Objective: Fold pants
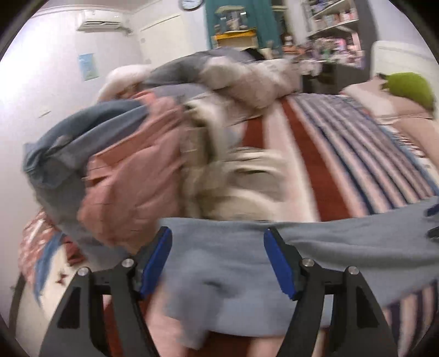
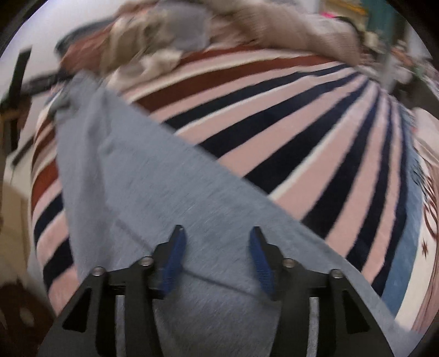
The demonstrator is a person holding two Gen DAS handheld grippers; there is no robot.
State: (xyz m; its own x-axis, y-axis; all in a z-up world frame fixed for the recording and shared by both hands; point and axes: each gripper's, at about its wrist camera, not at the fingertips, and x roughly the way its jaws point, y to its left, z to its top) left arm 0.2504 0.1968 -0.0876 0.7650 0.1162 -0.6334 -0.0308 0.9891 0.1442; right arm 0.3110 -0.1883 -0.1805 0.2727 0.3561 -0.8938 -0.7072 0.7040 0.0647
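Observation:
Grey-blue pants lie stretched out on a striped bedspread. In the left wrist view one end of them spreads under my left gripper, which is open with its blue pads wide apart just above the cloth. In the right wrist view the pants run as a long band from the lower right up to the far left. My right gripper is open over their near end, holding nothing. Both views are blurred by motion.
A heap of other clothes, pink, denim blue and beige, is piled on the bed left of and behind the pants; it also shows in the right wrist view. A green cushion lies far right. Shelves stand behind the bed.

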